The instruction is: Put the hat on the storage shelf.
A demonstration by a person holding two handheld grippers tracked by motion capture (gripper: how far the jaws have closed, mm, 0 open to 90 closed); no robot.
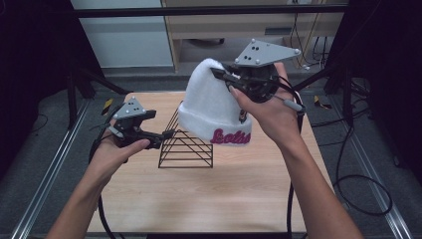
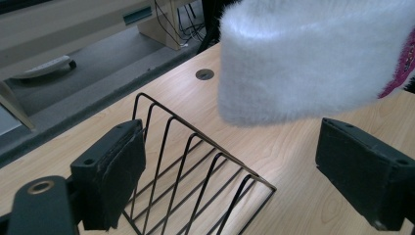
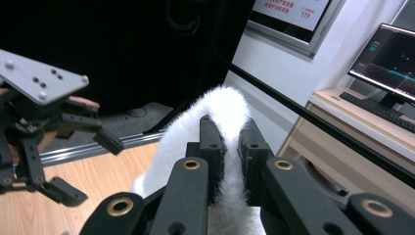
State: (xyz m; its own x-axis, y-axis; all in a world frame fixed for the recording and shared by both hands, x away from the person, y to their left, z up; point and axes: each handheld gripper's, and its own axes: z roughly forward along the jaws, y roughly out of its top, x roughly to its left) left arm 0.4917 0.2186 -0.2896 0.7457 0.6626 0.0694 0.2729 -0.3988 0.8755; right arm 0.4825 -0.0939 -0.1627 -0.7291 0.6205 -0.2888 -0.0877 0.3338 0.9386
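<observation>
Two grippers are over the wooden table (image 1: 239,189). The right gripper (image 3: 230,142) pinches the top of a white fluffy hat (image 1: 211,107), held above a black wire rack (image 1: 186,144). The left gripper (image 2: 235,176), jaws wide apart, is just beside the rack's left end.

Black grippers: left gripper (image 1: 168,134), right gripper (image 3: 230,142); grey three-cornered plates, screws, black cables, brass-ringed pivots; bare forearms.

Hat lettering: the pink word on the white fuzzy hat (image 1: 214,107) runs behind the right hand (image 1: 271,117); its end is hidden.
Hat in left gripper view: top and right cut off by the edges.
Wire rack (image 1: 185,144): far end hidden behind the hat.
Monitor (image 3: 389,51) text: too small to read.
</observation>
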